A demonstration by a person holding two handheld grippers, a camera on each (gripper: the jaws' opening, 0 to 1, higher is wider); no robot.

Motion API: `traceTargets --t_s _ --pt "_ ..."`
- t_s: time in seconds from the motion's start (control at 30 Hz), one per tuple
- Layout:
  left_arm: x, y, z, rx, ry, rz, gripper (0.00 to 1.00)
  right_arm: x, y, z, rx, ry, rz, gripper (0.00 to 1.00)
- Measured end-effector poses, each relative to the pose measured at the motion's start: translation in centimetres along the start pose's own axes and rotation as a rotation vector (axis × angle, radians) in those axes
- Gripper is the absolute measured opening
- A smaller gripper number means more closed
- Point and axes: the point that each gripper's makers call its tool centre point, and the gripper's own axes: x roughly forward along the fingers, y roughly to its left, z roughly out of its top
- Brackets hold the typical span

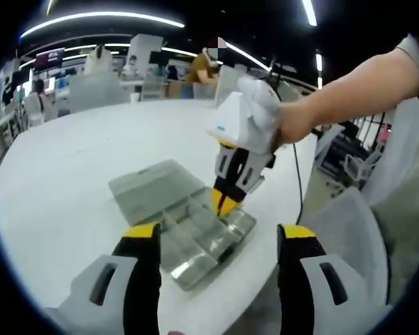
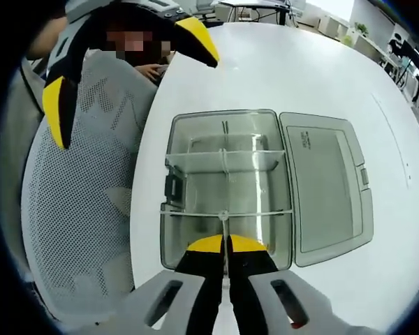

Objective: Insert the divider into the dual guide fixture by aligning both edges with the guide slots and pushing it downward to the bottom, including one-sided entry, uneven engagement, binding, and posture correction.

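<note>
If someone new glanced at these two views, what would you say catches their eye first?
Most striking is the clear plastic box lying open on the round white table, its lid folded out flat beside it. The right gripper stands over the box's near end, jaws shut on a thin clear divider. In the left gripper view, the left gripper hovers open, short of the box.

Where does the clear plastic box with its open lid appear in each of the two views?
Left gripper view: the clear box lies low in the centre, just beyond the left gripper, with the right gripper reaching down into it.
Right gripper view: the box lies in the centre, directly above the right gripper.
Shared landmark: the open lid lying flat on the white table.
</note>
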Motion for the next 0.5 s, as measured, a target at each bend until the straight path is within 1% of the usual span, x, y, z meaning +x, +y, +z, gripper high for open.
traceTargets --t_s 0.23,0.33,0.5 --pt "-0.11 -0.1 0.07 0.002 0.003 -0.001 0.66 0.12 -0.14 -0.07 0.005 0.001 0.003 0.0" --pt "-0.12 -0.21 0.24 0.004 0.002 -0.001 0.66 0.05 -0.26 0.0 0.03 0.011 0.01 0.0" --pt "-0.22 -0.11 0.4 0.005 -0.003 0.001 0.66 -0.12 -0.15 0.18 0.026 0.038 0.017 0.0"
